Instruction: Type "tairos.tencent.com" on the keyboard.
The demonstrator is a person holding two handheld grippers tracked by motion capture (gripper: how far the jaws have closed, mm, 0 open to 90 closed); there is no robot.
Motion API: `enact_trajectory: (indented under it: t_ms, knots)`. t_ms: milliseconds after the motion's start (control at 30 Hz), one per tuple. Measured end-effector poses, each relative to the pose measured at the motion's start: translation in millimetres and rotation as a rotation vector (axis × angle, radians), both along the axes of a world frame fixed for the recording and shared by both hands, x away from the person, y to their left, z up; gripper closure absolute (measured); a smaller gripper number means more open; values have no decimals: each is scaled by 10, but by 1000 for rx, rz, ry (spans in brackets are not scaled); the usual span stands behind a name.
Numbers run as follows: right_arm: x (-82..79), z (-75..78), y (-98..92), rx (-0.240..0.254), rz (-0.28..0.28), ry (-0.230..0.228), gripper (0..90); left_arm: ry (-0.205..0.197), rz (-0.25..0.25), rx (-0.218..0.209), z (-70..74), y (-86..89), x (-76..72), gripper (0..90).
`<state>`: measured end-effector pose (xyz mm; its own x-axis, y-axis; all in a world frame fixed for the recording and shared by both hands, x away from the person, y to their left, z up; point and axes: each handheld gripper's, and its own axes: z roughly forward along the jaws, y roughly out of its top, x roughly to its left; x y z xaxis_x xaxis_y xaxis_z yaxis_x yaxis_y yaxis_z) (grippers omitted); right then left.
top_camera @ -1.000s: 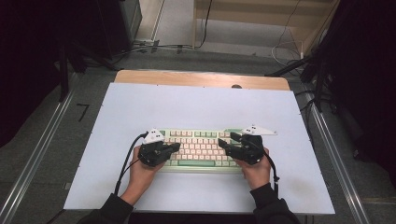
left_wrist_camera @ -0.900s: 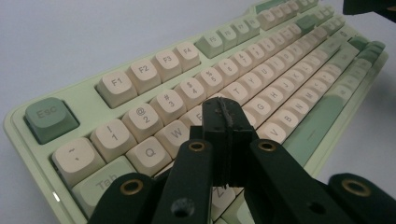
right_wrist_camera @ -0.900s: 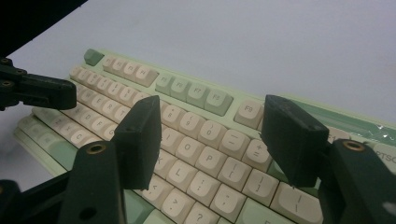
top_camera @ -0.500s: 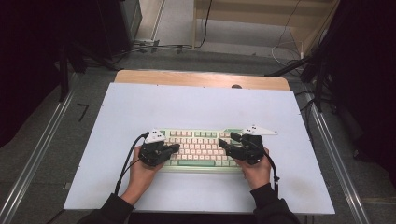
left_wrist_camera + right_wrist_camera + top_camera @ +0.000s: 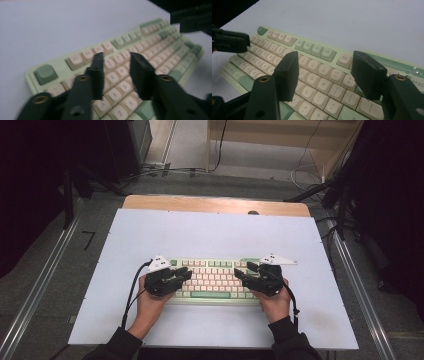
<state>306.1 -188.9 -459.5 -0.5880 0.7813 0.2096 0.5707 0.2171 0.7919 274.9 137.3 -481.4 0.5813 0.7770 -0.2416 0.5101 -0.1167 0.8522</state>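
**Both grippers poised over the keyboard**

High view: the keyboard point(image 5: 215, 279) lies near the white table's point(image 5: 210, 232) front edge, a hand at each end.

Left gripper view: the left gripper point(image 5: 116, 71) has just been opening, nothing between its jaws; it is blurred, probably hovering above the letter keys.

Right gripper view: the right gripper point(image 5: 325, 72) gapes, empty, above the right-hand keys. Nothing obstructs.

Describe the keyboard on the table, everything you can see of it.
The keyboard is a compact pale green case, plastic by its look, with cream lettered keycaps and darker green accent keys, among them a corner key and the spacebar. It lies flat on the white table, near the person's edge, long side across. The left gripper and right gripper hover over its ends, jaws apart, nothing between them.
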Motion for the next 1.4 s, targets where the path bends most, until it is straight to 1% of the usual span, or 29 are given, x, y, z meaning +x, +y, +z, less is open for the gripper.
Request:
enact_trajectory:
  t_ms: [33, 67, 100, 133, 167, 200, 300, 333, 433, 733, 833, 900, 933, 1000, 1067, 1100, 1133, 1200, 1333, 1400]
  knots:
    - [0, 0, 0, 0, 0, 0, 372, -28, 28, -16, 12, 26, -10, 643]
    - [0, 0, -3, -1, -1, 1, 372, -43, 61, -29, 17, 51, -17, 547]
    - [0, 0, -4, -2, -1, 1, 372, -46, 84, -42, 11, 74, -12, 481]
    - [-2, 2, -3, -1, -2, 1, 372, -45, 102, -47, 2, 100, 0, 452]
    - [-3, 4, -3, -2, 1, -3, 373, -40, 128, -51, -9, 121, 13, 365]
    - [-3, 4, -3, -2, 1, -3, 373, -25, 144, -56, -22, 143, 30, 365]
    - [-3, 3, -1, -4, -1, -5, 372, 14, 172, -63, -58, 196, 74, 297]
    - [-3, 2, -2, -4, -2, -4, 372, 18, 175, -73, -64, 207, 82, 297]
    - [-3, 3, -4, -6, -2, -4, 372, 10, 183, -77, -53, 216, 74, 297]
    - [-6, 1, 4, -10, 0, -5, 380, 6, 174, -54, -62, 185, 68, 298]
    - [-7, -1, 3, -9, 2, -5, 403, 3, 174, -56, -60, 183, 65, 304]
    - [-10, -2, 3, -6, 8, -5, 466, 3, 173, -56, -59, 182, 65, 305]
    - [-14, -2, 4, -2, 13, -4, 527, 3, 173, -55, -59, 182, 64, 307]
    - [-22, -6, 6, -4, 34, -9, 682, 0, 170, -58, -57, 181, 62, 311]
    - [-32, -15, 31, -33, 54, -8, 816, -1, 169, -58, -56, 180, 61, 318]
    - [-36, -23, 47, -45, 70, -4, 857, -1, 168, -59, -55, 180, 60, 318]
    - [-40, -31, 66, -58, 82, 2, 873, -2, 168, -60, -55, 179, 59, 322]
    - [-43, -47, 103, -79, 111, 14, 875, -3, 167, -61, -52, 178, 55, 323]
    - [-55, -94, 176, -139, 161, 70, 874, -4, 163, -62, -47, 179, 50, 324]
    - [-71, -112, 187, -160, 168, 81, 874, -5, 163, -60, -46, 178, 49, 324]
